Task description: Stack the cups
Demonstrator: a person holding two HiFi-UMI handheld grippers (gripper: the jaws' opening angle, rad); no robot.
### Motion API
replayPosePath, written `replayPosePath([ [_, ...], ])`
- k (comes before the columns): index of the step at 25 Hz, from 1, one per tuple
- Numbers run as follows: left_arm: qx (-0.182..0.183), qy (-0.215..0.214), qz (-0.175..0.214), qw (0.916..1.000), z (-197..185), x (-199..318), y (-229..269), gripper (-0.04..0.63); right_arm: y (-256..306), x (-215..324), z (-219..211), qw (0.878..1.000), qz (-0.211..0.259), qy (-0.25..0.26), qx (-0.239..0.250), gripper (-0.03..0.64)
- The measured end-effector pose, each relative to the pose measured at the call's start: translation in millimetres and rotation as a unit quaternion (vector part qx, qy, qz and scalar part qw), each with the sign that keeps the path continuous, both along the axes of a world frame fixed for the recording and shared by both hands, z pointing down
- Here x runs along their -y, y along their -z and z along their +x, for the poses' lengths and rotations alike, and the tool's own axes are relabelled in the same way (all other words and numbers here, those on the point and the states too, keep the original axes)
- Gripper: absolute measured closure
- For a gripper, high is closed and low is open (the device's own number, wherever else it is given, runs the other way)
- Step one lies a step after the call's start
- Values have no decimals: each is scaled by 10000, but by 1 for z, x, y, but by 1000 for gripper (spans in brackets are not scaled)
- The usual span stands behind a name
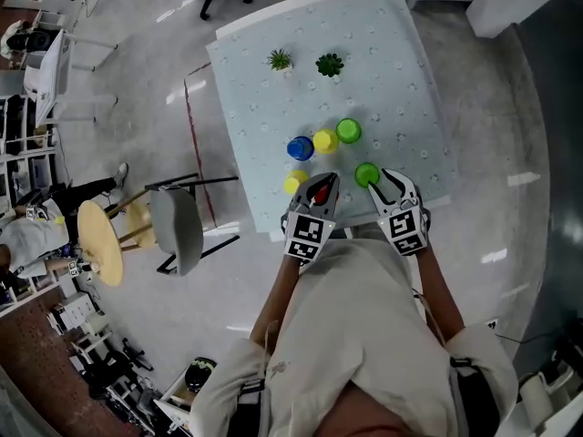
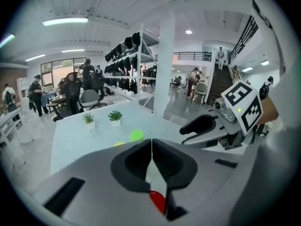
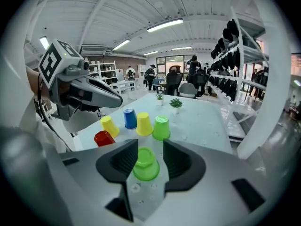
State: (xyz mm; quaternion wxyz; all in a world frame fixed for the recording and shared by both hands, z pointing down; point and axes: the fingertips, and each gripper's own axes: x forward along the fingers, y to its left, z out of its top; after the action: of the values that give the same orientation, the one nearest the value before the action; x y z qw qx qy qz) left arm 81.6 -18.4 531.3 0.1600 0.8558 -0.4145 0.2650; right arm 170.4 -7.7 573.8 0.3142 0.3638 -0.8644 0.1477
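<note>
An upturned light-green cup (image 3: 146, 166) stands on the pale table (image 1: 383, 53) between the jaws of my right gripper (image 3: 150, 145), which is open with gaps on both sides of the cup. In the head view this green cup (image 1: 366, 174) is at the table's near edge, just left of the right gripper (image 1: 383, 180). My left gripper (image 2: 151, 147) is shut and hovers over a red cup (image 3: 104, 138); only a sliver of that red cup (image 2: 157, 201) shows below its jaws. Further back stand a yellow cup (image 3: 109, 125), a blue cup (image 3: 130, 118), another yellow cup (image 3: 143, 124) and a green cup (image 3: 161, 128).
Two small potted plants (image 1: 280, 60) (image 1: 329, 65) sit at the table's far side. A grey chair (image 1: 178, 226) and a wooden stool (image 1: 100, 241) stand left of the table. The table's near edge runs just under both grippers. People and shelves are far behind.
</note>
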Motion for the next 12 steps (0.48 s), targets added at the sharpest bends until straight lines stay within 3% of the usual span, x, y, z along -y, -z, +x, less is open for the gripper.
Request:
replayPosePath([
  [12,-68,-708,-290,9970,20,-5,-23,577,-25,-15,-6,9992,-222,-199,-277,403],
])
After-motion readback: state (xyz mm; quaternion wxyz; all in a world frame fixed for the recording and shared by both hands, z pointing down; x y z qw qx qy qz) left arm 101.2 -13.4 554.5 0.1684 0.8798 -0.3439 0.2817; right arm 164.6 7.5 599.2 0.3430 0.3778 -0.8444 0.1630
